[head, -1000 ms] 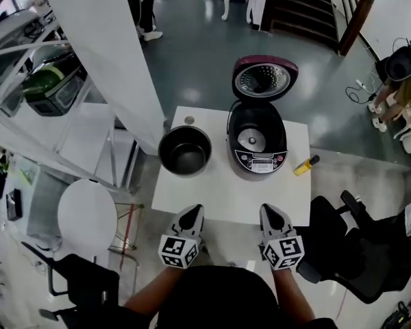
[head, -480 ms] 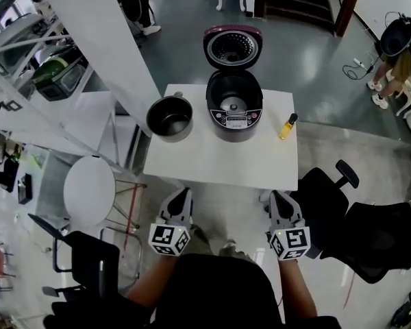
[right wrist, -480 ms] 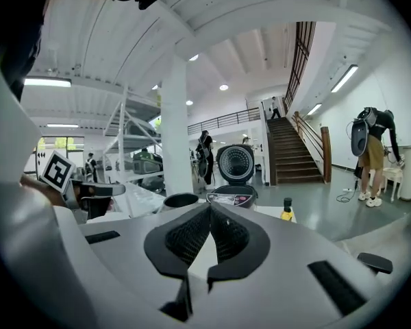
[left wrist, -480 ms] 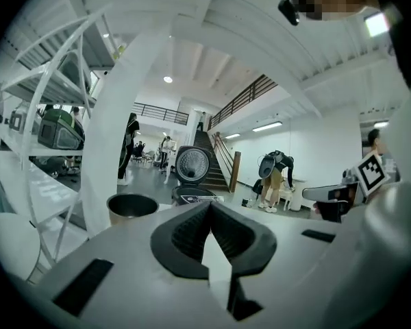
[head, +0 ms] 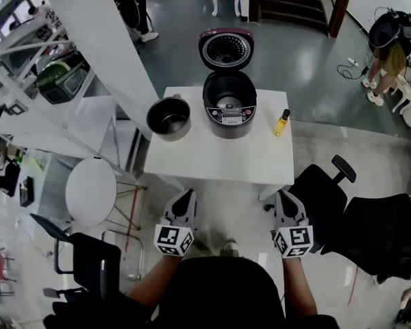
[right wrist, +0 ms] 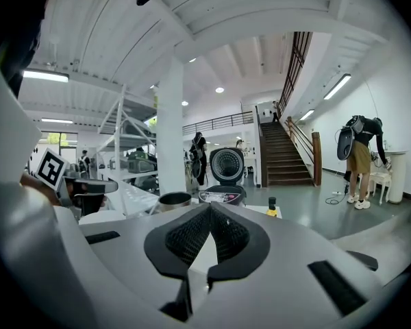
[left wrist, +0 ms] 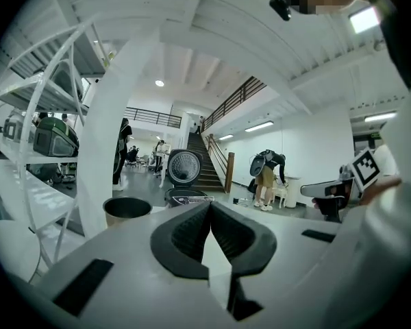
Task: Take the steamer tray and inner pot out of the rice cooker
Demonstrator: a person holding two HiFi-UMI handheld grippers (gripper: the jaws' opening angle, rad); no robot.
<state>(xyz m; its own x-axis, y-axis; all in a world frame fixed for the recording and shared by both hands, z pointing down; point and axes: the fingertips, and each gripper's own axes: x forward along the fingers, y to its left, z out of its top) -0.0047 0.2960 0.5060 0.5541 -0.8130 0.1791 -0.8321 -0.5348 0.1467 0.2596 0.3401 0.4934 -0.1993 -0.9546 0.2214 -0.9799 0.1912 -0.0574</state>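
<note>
Both left gripper (head: 187,195) and right gripper (head: 284,195): jaws closed, empty; well ahead, on counter (head: 219,160): one rice cooker (head: 229,103), one inner pot (head: 169,118), one bottle (head: 281,123).

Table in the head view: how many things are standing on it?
3: a metal pot at its left side, an open rice cooker in the middle, a small yellow bottle at the right. Something small behind the cooker may be hidden.
</note>
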